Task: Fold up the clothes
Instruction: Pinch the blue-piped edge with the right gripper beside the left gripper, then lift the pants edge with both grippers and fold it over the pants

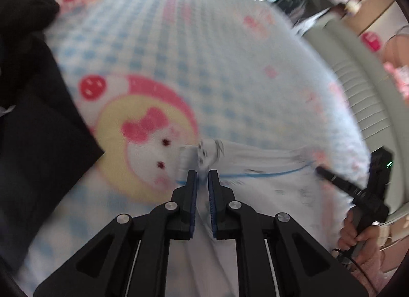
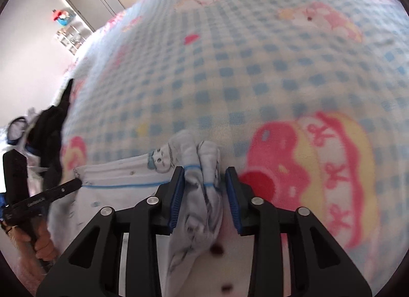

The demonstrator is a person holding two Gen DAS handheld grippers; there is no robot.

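White garment (image 2: 196,187) bunched between the right gripper's (image 2: 204,184) parted jaws — left gripper (image 1: 202,176) pinches its edge (blurred).

Finger of my left gripper (image 2: 55,193): small white lettering runs along it, too blurred for me to read.
Garment (image 2: 158,161): cartoon print only, no words I can read.
Blanket (image 2: 230,72): pictures and checks, no readable text.
Left wrist view: nothing I can read.

A checked blanket (image 2: 255,72) (cartoon prints) bears a white garment (image 2: 122,169) and dark clothes (image 1: 38,130).
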